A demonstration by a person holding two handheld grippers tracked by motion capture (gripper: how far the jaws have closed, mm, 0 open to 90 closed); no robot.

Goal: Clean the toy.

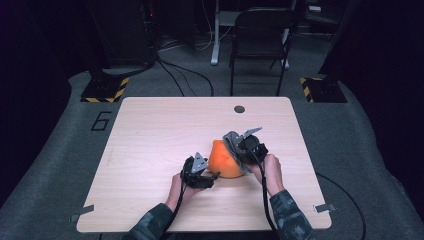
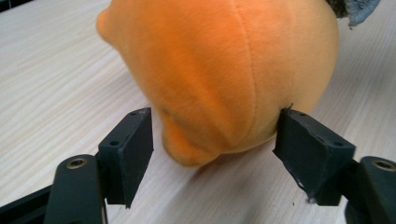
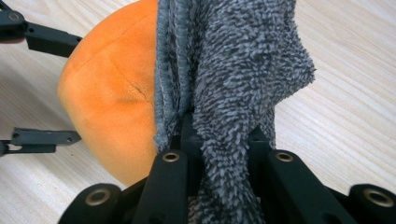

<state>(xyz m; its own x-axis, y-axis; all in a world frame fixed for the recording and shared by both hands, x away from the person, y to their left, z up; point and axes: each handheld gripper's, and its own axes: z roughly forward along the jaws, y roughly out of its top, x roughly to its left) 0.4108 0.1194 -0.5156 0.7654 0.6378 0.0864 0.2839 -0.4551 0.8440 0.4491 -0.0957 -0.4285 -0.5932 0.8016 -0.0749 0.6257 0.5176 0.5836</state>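
An orange plush ball [image 1: 224,159] rests on the wooden table [image 1: 160,130], with a grey fuzzy cloth [image 1: 233,145] draped over its right side. My left gripper [image 1: 209,176] stands open at the ball's left, its two jaws either side of the plush ball [image 2: 219,74] near its lower end. My right gripper [image 1: 244,154] is shut on the grey cloth [image 3: 233,79], which bunches between its jaws against the orange ball [image 3: 109,112]. In the right gripper view the left gripper's fingers [image 3: 44,39] show at the far left.
A dark round hole [image 1: 239,109] lies near the table's far edge. Behind the table stand a black chair [image 1: 260,40] and stands with yellow-black striped bases [image 1: 105,90]. Cables trail over the grey floor.
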